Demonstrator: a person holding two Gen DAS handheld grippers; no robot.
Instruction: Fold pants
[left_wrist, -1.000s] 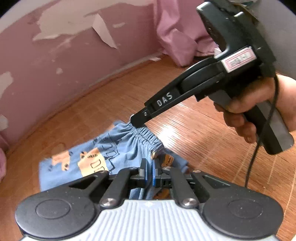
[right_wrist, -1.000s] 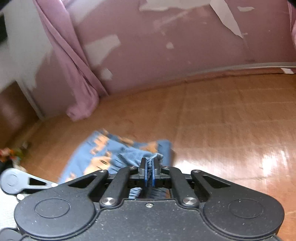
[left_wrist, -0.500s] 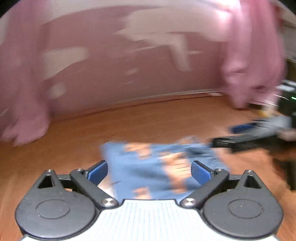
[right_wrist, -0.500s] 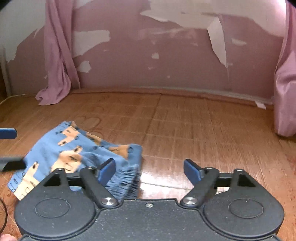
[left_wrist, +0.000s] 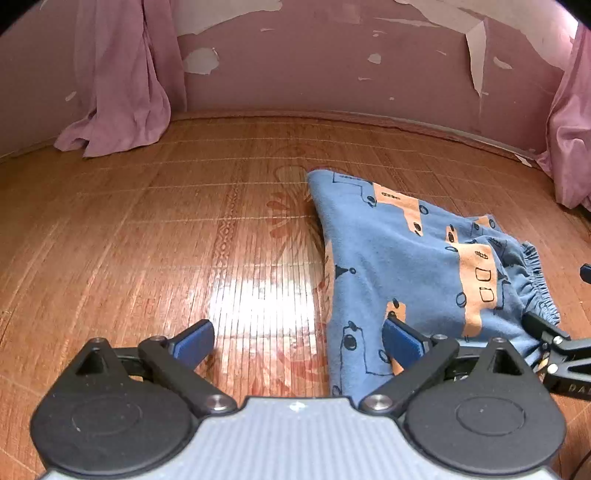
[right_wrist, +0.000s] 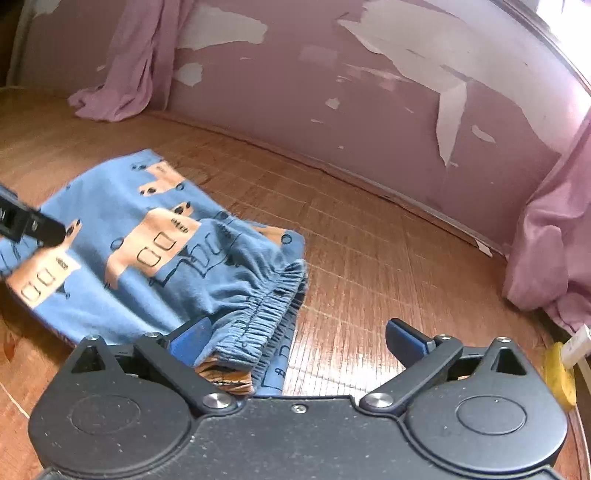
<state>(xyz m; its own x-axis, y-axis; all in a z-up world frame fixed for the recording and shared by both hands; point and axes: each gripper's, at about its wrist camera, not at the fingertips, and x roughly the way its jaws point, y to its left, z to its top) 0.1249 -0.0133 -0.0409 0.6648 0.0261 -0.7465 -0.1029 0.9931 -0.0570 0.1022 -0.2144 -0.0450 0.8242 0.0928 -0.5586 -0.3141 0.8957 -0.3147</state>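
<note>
Left gripper (left_wrist: 297, 341): jaws spread wide, holding nothing. The left blue pad sits above bare floor (left_wrist: 147, 229); the right blue pad overlaps the near edge of the pants (left_wrist: 406, 266) in the left wrist view, but contact cannot be confirmed.

Right gripper (right_wrist: 297, 341): jaws spread wide, holding nothing. The left blue pad lies against the gathered elastic waistband (right_wrist: 273, 306), which bunches up just beside it; the right pad is over bare floor, apart from the fabric.

The pants, blue with orange printed shapes, lie folded on the wooden floor. In the left wrist view they extend from the centre to the right, with the waistband at the right end. In the right wrist view the waistband end is nearest the camera, with a lower layer of fabric showing beneath it.

The tip of the right gripper appears at the right edge of the left wrist view, beside the waistband. A pink curtain (left_wrist: 122, 81) hangs at the peeling wall (left_wrist: 332, 74).
</note>
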